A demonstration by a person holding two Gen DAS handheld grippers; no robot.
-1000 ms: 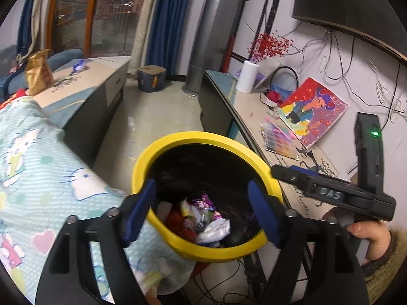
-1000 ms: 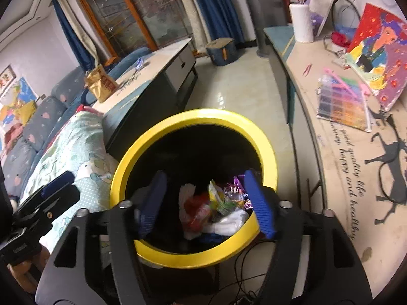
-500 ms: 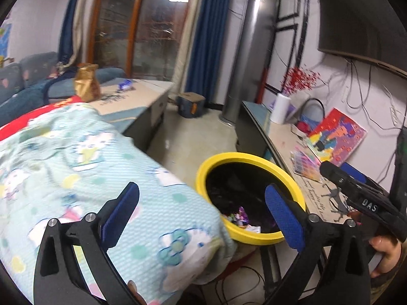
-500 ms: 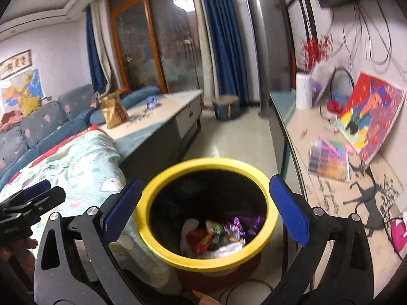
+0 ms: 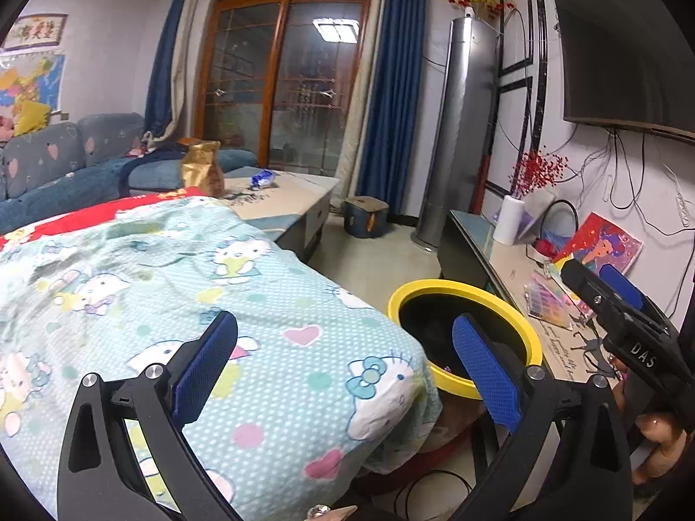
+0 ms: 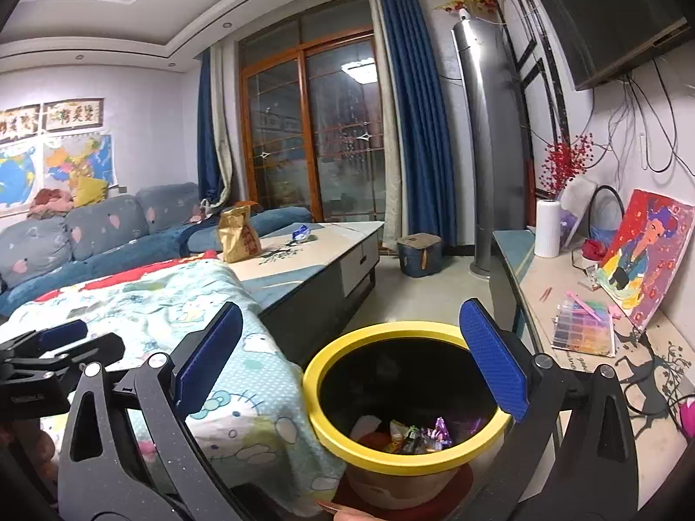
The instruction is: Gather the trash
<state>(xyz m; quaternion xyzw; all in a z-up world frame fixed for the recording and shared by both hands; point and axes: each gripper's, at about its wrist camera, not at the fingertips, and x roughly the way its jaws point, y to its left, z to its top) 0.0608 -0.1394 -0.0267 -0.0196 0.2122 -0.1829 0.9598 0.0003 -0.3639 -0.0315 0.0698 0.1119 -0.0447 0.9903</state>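
Observation:
A yellow-rimmed trash bin [image 6: 330,356] stands on the floor beside a bed; it also shows in the left wrist view [image 5: 527,325]. Several wrappers [image 6: 417,434] lie at its bottom. My right gripper [image 6: 347,364] is open and empty, raised above the bin. My left gripper [image 5: 343,369] is open and empty, above the Hello Kitty blanket [image 5: 217,295] to the left of the bin. A gold paper bag [image 6: 239,236] and a small blue wrapper [image 6: 302,233] sit on the coffee table [image 6: 343,234] further back.
A low TV cabinet [image 6: 551,295] at the right holds a paper roll [image 6: 547,228], a painting [image 6: 647,256] and a bead box [image 6: 582,334]. A blue sofa [image 6: 108,234] is at the left. A box stool [image 6: 419,254] stands near a tall floor-standing unit [image 6: 491,152].
Both grippers have lifted up and back from the bin and tilted towards the room. Their jaws have opened wider. The left one has swung left over the blanket.

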